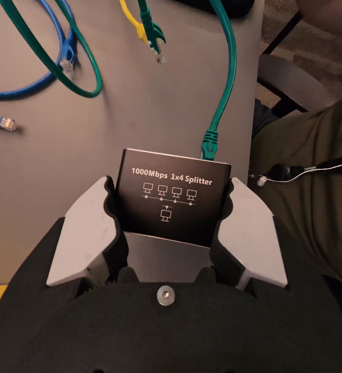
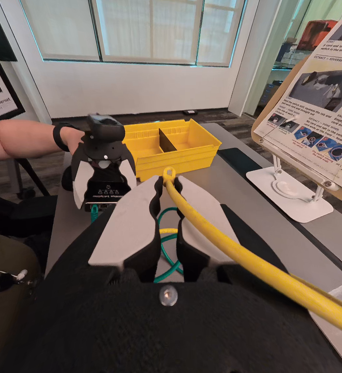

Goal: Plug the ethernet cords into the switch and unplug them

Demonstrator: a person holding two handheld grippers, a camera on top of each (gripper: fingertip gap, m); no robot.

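Left of the switch, on the matte grey table, lie loose cords with smooth round jackets: a blue cord curled in a loop, its clear plug near a second blue plug, and a green cord looping over it. Beyond the switch, a yellow plug and a green plug hang blurred above the table.

The switch itself is a flat black box with a brushed metal sheen and rounded edges. White lettering and small monitor pictograms are printed on its top face. The left gripper, with pale grey fingers lined in wavy black rubber, is clamped on the switch's two long sides, jaws set as wide as the box. At the switch's far right corner, a green cord with a ribbed boot is plugged into a port.

Right of the switch, seen from the right wrist view, the right gripper is closed nearly together on a yellow cord just behind its plug, which points toward a yellow plastic bin with a black divider. That thick cord trails back over the right finger. Farther right of the switch stands an instruction sheet with photos and printed text on a white metal stand.
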